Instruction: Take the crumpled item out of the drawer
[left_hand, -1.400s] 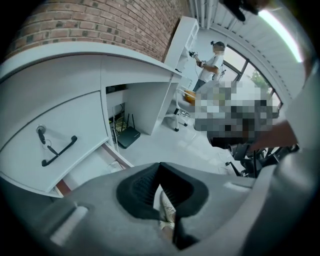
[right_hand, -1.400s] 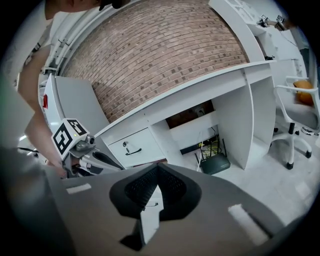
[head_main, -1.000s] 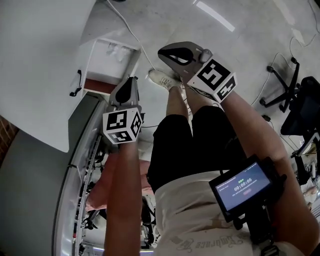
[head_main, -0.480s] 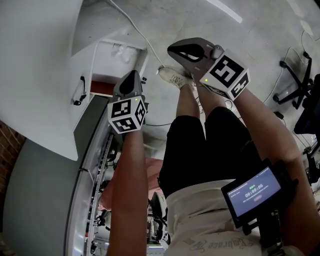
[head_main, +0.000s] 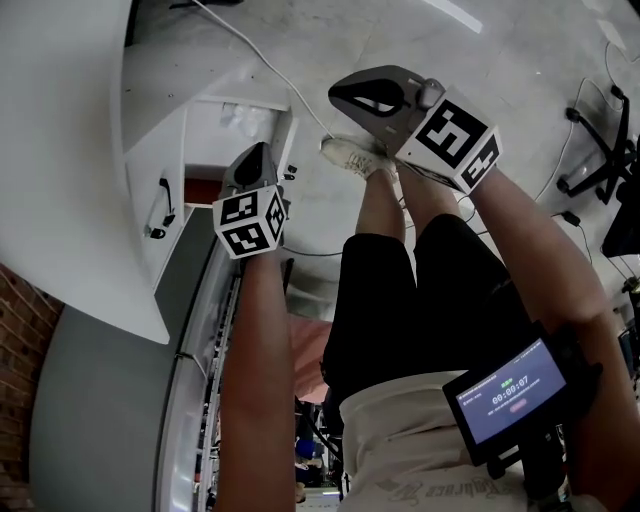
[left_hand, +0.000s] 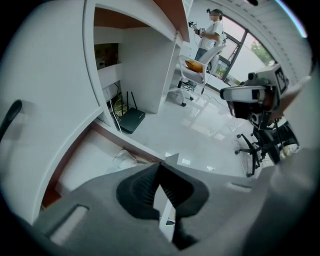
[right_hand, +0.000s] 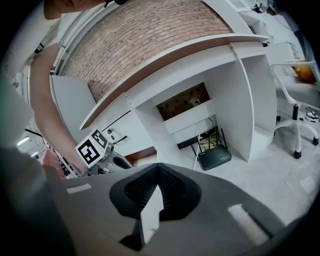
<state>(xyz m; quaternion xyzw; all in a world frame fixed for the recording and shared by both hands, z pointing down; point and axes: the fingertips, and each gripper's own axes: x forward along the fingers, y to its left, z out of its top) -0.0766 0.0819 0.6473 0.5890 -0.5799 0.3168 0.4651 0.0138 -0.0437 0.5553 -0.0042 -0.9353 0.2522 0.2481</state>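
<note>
**Inspector A:** The step in hand is judged to be the approach to the open drawer (left_hand: 87, 162). The left gripper (left_hand: 159, 167) is found clenched, jaws tip to tip, with nothing between them. The crumpled item (left_hand: 122, 159), pale and thin-looking, lies on the drawer floor just beside the brown-edged wall. It has not yet been touched.

**Inspector B:** The right gripper (right_hand: 157, 170) is likewise recorded as closed and empty, and it is held well apart from the drawer.

**Inspector A:** It is recommended that the left jaws be parted before any descent. The item should be straddled from above and pinched on a raised fold, not pressed flat. Light crumpled material is expected to slip or spring back. The lift should be made straight up, so that the drawer wall is cleared.

**Inspector B:** As to the views, the item is shown only in the left gripper view. In the head view the drawer's white inside is seen, but the item cannot be made out there. Only the head view shows both grippers together, the drawer handle (head_main: 163, 205), and the left gripper poised over the drawer's front. Only the right gripper view shows the brick wall (right_hand: 145, 45) above the desk. It also takes in the black router (right_hand: 215, 156) and the left gripper's marker cube (right_hand: 91, 148).
</note>
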